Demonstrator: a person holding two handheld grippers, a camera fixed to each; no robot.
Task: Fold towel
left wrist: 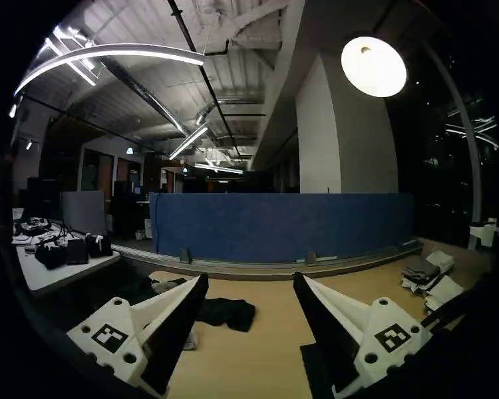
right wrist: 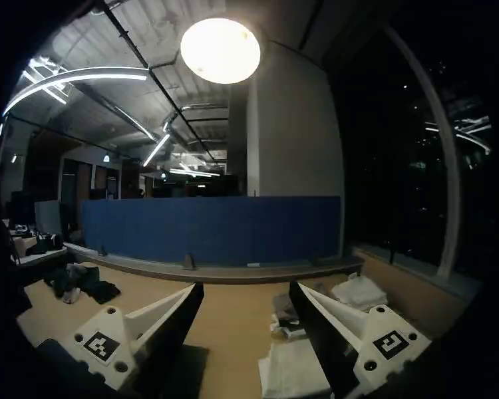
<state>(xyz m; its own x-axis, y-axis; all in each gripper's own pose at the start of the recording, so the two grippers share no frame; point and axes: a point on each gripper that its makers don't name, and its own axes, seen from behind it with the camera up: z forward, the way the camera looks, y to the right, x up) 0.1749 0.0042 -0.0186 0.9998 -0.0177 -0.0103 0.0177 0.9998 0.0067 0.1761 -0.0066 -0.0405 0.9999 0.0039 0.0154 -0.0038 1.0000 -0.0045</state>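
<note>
Left gripper (left wrist: 249,279) and right gripper (right wrist: 246,286) both hang wide open and empty, guess they're lining up a grab. Crumpled dark cloth (left wrist: 228,312), presumably the towel, sits in front of the blue partition (left wrist: 283,226); folded stack (left wrist: 426,272) near its right end.

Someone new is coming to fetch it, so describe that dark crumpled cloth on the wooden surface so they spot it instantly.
Find the long blue partition along the far edge of the wooden surface. In front of its left half lies the dark cloth, loose on the wood. It is black and crumpled, whereas the towels at the right are pale or grey and folded.
</note>
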